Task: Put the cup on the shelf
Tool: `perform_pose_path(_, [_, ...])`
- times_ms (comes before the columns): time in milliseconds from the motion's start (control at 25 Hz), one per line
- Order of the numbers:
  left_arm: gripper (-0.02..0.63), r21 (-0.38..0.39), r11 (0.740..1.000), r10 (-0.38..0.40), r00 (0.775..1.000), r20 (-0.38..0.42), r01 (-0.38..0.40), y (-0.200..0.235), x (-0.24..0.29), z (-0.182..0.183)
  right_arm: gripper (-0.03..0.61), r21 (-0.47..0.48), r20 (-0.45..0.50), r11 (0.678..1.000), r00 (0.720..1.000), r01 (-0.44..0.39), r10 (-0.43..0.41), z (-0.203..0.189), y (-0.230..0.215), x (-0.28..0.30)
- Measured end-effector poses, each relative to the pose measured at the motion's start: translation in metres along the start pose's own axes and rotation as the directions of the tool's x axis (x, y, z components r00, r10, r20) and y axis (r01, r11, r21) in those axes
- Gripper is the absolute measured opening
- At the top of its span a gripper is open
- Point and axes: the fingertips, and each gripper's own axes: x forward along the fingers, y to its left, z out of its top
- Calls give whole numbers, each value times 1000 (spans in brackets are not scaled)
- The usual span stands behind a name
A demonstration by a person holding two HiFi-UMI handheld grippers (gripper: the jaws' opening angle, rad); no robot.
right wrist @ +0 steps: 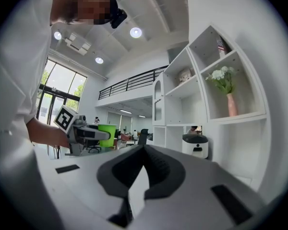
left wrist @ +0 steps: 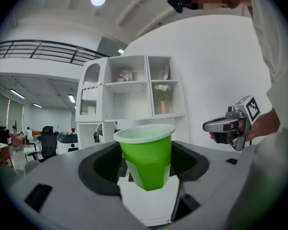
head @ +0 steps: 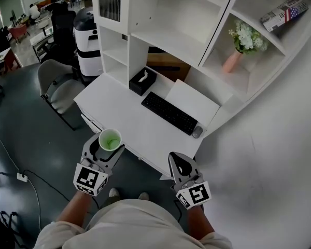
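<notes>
A green plastic cup with a white rim stands upright between the jaws of my left gripper, which is shut on it in front of the desk's near left corner. In the left gripper view the cup fills the gap between the dark pads. My right gripper is shut and holds nothing, level with the desk's front edge. Its tips meet in the right gripper view. The white shelf unit rises behind the desk, and several of its compartments are open.
On the white desk lie a black keyboard, a mouse and a black tissue box. A pink vase of flowers and a printed box sit on the shelves. A grey chair stands to the left.
</notes>
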Motion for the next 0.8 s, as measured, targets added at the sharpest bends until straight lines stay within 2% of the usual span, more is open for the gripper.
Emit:
perform_pose_path(400, [304, 22, 998, 60, 998, 26, -61, 4, 25, 14, 5, -5, -17, 997, 997, -71, 71, -10, -23, 6])
perform_pose_path(800, [304, -15, 1000, -1, 1000, 21, 1, 52, 77, -7, 5, 1, -53, 1000, 999, -3, 3, -23, -49, 66])
